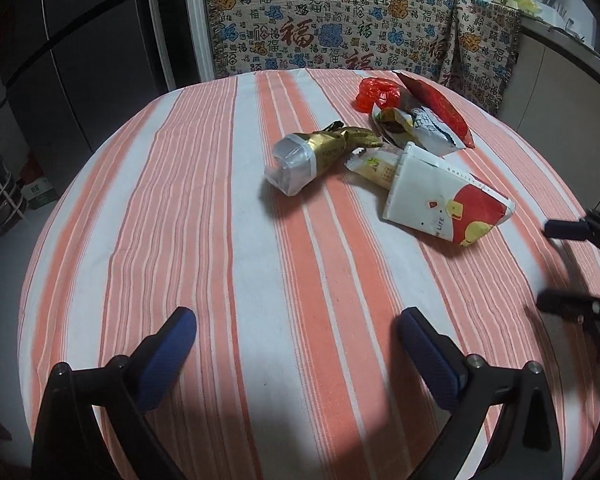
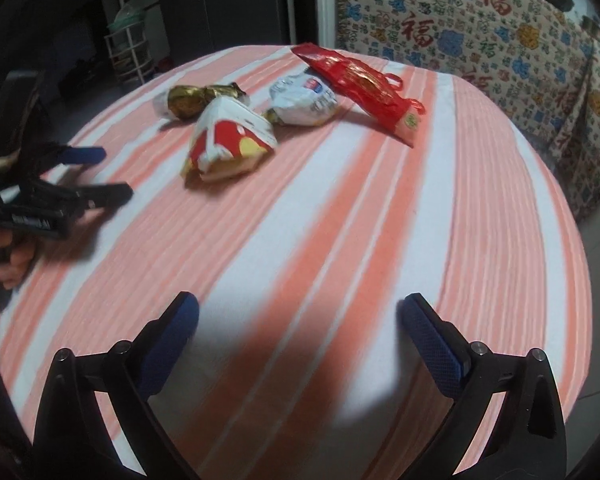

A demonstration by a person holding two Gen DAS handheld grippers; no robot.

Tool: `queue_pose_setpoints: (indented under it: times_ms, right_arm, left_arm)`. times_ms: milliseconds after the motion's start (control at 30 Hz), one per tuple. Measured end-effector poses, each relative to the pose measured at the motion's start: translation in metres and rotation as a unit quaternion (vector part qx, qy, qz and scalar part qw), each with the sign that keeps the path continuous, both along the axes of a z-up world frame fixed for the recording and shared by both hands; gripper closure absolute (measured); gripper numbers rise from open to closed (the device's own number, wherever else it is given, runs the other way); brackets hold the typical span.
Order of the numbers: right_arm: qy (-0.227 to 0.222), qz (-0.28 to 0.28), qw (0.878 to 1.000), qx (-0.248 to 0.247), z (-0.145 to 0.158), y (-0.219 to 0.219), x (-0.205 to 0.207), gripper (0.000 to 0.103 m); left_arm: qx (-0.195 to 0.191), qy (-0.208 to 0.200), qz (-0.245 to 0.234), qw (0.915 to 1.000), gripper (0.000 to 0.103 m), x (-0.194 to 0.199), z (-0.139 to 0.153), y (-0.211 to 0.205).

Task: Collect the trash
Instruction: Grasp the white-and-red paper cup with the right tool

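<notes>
Near table [image 1: 228, 280]: bare striped cloth ahead of both claws, open to pass.
Far right: wrappers [image 1: 416, 136] clustered, touching one another.
Behind: draped furniture [image 1: 340, 28] close to the table edge.

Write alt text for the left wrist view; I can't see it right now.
The open left gripper hovers empty above an orange-striped tablecloth. Ahead lies a cluster of trash: gold tube, white-and-red carton, red wrapper. The right gripper, also open, enters at the right edge.
</notes>
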State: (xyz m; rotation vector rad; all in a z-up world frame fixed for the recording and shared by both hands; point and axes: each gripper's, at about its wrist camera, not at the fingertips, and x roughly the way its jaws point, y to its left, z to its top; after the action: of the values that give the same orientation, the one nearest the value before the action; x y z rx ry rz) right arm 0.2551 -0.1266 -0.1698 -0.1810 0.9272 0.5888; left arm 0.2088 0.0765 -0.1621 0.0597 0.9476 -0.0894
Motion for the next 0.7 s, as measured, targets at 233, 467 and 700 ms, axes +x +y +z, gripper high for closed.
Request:
queue_pose_setpoints:
  times_ms: [233,467,700]
  right_arm:
    - [-0.003,0.063,0.998,0.003,0.02,0.072,0.044,0.02]
    - [0.013,0.035,0.999,0.01,0.024,0.047,0.028,0.069]
    - [0.005,-0.028,1.0,-0.002,0.016,-0.014,-0.019,0.043]
  left_arm:
    - [-0.001,0.0,0.0,1.0,0.0,0.001,-0.001,0.0]
    - [-0.001,0.0,-0.001,1.0,0.0,0.001,-0.001,0.0]
    - [-0.001,0.0,-0.001,1.0,0.0,0.001,-0.001,0.001]
